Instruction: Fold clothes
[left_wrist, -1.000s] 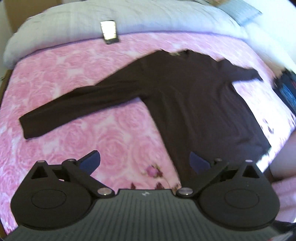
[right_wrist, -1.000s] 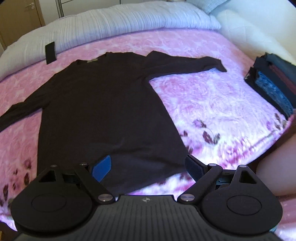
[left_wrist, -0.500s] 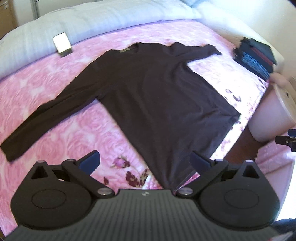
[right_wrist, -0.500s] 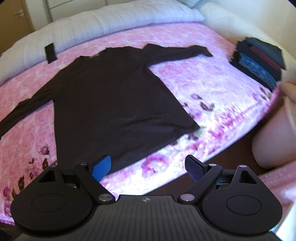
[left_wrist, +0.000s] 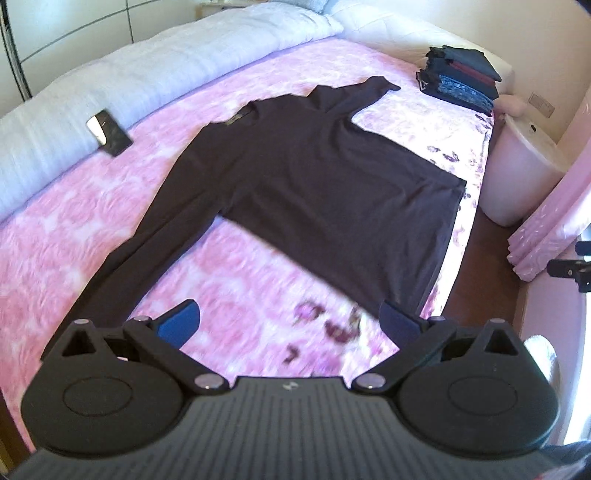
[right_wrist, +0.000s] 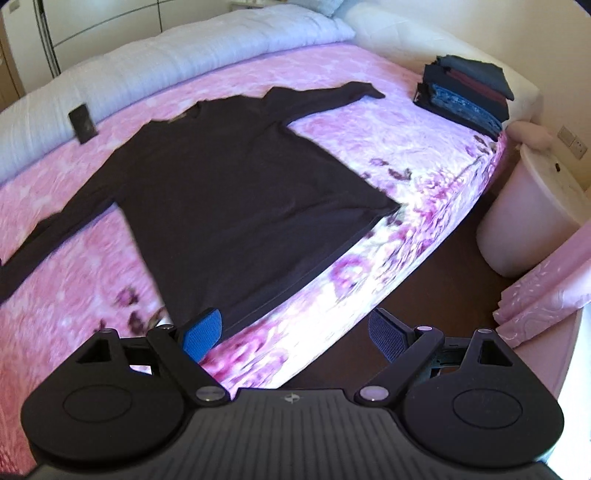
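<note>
A dark brown long-sleeved top (left_wrist: 325, 177) (right_wrist: 236, 192) lies flat on the pink flowered bed (left_wrist: 92, 206) (right_wrist: 388, 140), sleeves spread, hem along the bed's near edge. My left gripper (left_wrist: 290, 323) is open above the bed, near the hem's left corner and the left sleeve, holding nothing. My right gripper (right_wrist: 295, 332) is open too, hovering over the bed's edge just off the hem, nothing between its blue pads.
A stack of folded clothes (left_wrist: 461, 81) (right_wrist: 465, 96) sits at the bed's far right corner. A dark phone-like slab (left_wrist: 109, 133) (right_wrist: 83, 122) lies by the white duvet (left_wrist: 147, 66). A white round stool (right_wrist: 535, 214) and pink curtain (right_wrist: 546, 295) stand right of the bed.
Both views have pulled back and swung right: the top now looks smaller and farther, and the floor, stool and curtain have come into sight. Both grippers stayed open.
</note>
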